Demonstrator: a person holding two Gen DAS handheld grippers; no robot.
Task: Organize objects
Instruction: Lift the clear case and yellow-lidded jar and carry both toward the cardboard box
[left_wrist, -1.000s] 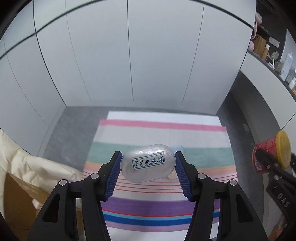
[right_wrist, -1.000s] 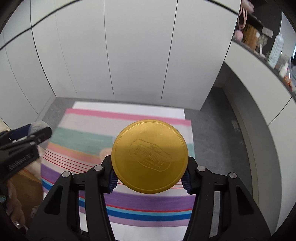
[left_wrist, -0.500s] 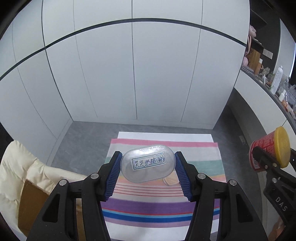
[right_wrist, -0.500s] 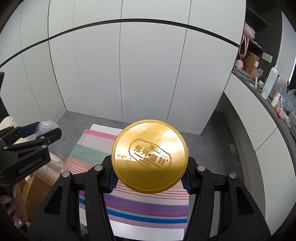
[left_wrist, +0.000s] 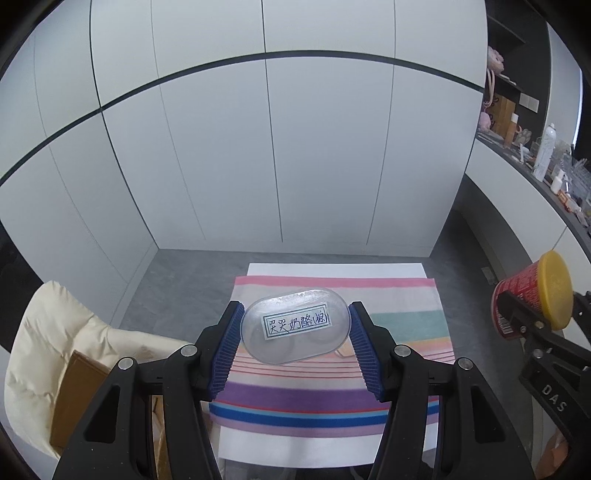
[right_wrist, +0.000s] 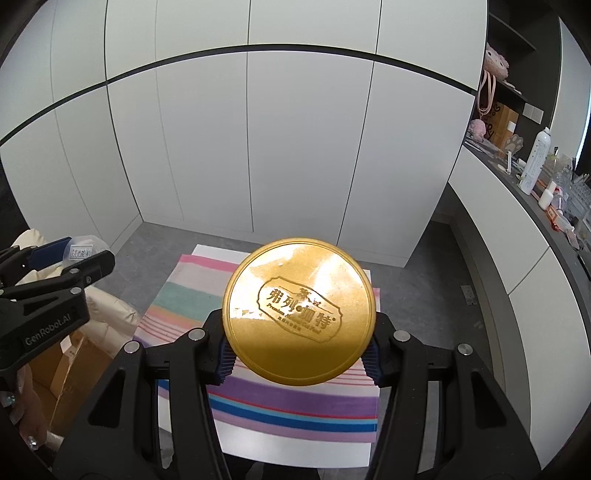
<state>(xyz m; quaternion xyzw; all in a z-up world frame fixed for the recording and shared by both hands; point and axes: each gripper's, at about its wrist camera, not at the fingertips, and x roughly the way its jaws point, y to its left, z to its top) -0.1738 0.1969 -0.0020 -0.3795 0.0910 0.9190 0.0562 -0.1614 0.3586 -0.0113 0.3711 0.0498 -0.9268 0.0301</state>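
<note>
My left gripper (left_wrist: 295, 341) is shut on a clear oval plastic box (left_wrist: 294, 329) with a handwritten white label, held in the air above a striped cloth (left_wrist: 332, 373). My right gripper (right_wrist: 298, 354) is shut on a red can with a gold lid (right_wrist: 300, 315); the lid faces the camera and hides the can's body. In the left wrist view that red can (left_wrist: 532, 299) shows at the right edge. In the right wrist view the clear box (right_wrist: 82, 251) shows at the far left in the other gripper.
White cupboard doors (left_wrist: 277, 147) close the far side. A cream padded jacket (left_wrist: 55, 343) and a cardboard box (left_wrist: 74, 398) lie at the left. A dark counter (right_wrist: 546, 206) crowded with bottles runs along the right. Grey floor (right_wrist: 436, 277) surrounds the white table (right_wrist: 295, 446).
Both grippers have risen with their loads, so the striped cloth looks smaller and farther below. More of the cupboards and the counter has come into view. Neither grip has altered.
</note>
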